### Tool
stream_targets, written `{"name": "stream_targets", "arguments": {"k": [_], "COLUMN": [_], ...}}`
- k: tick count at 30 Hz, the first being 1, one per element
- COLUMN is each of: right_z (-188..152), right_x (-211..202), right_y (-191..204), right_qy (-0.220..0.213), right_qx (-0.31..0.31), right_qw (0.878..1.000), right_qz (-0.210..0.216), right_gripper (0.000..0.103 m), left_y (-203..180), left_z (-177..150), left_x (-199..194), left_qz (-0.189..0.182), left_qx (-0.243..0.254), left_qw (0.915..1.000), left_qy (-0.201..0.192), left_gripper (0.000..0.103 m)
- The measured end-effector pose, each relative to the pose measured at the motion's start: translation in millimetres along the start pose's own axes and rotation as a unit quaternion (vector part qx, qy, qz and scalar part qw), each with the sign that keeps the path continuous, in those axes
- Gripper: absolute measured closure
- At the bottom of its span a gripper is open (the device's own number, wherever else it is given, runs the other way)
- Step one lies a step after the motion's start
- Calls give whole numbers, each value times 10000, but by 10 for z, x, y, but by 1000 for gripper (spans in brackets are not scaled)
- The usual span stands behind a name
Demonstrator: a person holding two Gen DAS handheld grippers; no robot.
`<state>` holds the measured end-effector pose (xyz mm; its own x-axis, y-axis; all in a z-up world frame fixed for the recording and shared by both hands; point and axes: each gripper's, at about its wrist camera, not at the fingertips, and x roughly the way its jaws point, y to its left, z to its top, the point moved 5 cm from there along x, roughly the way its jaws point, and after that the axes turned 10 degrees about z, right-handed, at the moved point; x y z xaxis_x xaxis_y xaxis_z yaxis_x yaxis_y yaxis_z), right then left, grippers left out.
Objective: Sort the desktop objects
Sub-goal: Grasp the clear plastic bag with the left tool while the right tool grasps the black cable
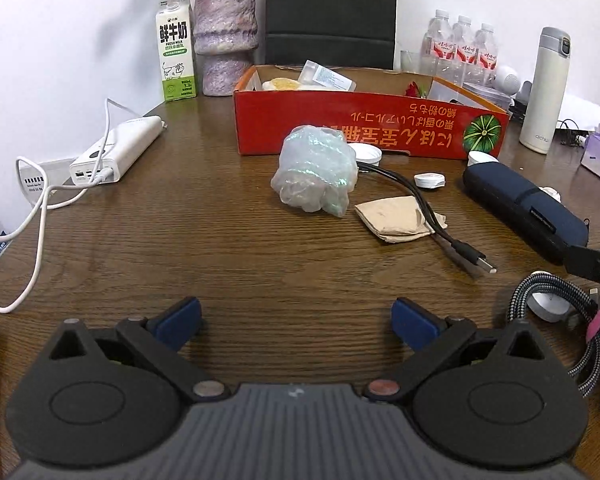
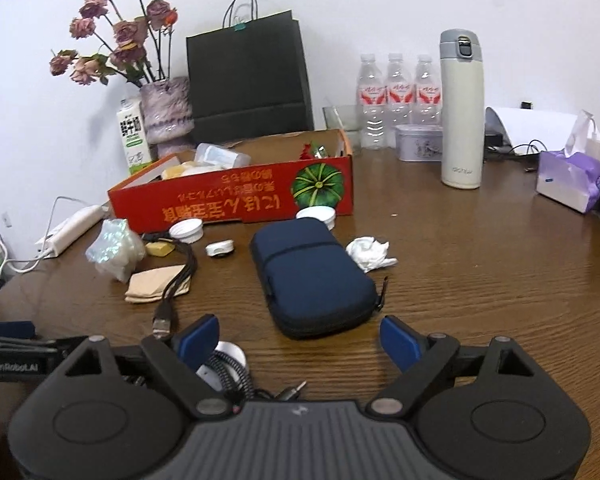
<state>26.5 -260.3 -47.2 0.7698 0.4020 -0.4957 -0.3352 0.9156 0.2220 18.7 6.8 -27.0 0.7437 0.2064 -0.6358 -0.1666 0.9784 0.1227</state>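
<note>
A red cardboard box (image 1: 360, 128) (image 2: 236, 196) sits at the back of the wooden table, with a few items inside. In front of it lie a crumpled plastic bag (image 1: 314, 170) (image 2: 114, 250), a black USB cable (image 1: 432, 212) (image 2: 172, 284), a brown napkin (image 1: 396, 218) (image 2: 152, 282), white lids (image 1: 430, 180) (image 2: 186, 230), a navy zip case (image 1: 528, 210) (image 2: 312, 276) and a crumpled white tissue (image 2: 370, 254). A braided cable coil (image 1: 556, 320) (image 2: 228, 368) lies by the right gripper's left finger. My left gripper (image 1: 296, 322) is open and empty over bare table. My right gripper (image 2: 300, 344) is open and empty, just short of the case.
At the back stand a milk carton (image 1: 176, 50), a vase (image 1: 224, 40), a black paper bag (image 2: 248, 76), water bottles (image 2: 396, 96) and a white flask (image 2: 460, 108). A white power bank (image 1: 118, 148) with cables lies left. A purple tissue pack (image 2: 570, 180) lies right.
</note>
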Motion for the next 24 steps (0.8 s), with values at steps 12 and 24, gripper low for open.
{"name": "stream_targets", "arguments": {"k": [12,24], "right_z": [88,214], "right_x": [-63,790], "right_y": [113,791], "right_qy": [-51,985], "right_qx": [-244,-971], "right_qw": [9995,9882], "right_qz": [168,660], "right_gripper": [33,89], "left_y": [50,20], "left_z": [273,747], "left_x": [9,741], "left_qz": [-798,-758], "left_qx": [-144,-469], "left_qw": [9967,9960], "left_qy": [-94,113], "left_gripper": [0,55]}}
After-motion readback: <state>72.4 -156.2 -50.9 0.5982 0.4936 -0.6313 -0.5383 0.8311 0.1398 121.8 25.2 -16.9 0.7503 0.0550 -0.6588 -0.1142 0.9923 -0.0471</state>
